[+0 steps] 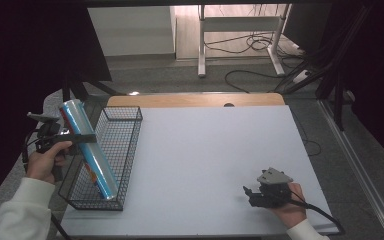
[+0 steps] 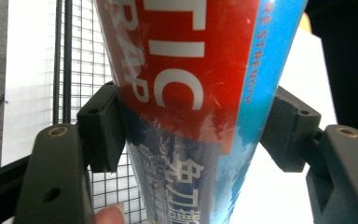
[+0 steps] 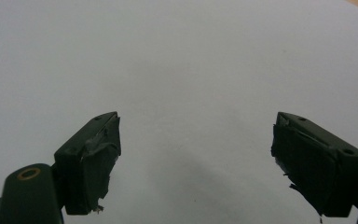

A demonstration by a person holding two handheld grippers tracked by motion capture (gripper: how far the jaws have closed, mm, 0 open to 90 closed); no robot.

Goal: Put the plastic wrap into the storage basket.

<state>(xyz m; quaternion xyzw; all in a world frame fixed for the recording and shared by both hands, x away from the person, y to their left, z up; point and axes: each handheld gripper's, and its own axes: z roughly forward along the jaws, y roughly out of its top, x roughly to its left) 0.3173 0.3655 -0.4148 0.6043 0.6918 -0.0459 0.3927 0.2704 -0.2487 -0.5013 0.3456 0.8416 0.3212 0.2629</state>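
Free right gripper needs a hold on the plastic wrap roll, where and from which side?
On the plastic wrap roll, grip its bare upper end across the width, from the open table side: the left gripper clamps mid-length, the lower end sits in the wire basket. Right gripper is open.

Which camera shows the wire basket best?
The high view: the whole wire basket sits at the table's left edge, the wrap roll slanting into it. The left gripper view catches just mesh behind the roll; the right gripper view faces bare table.
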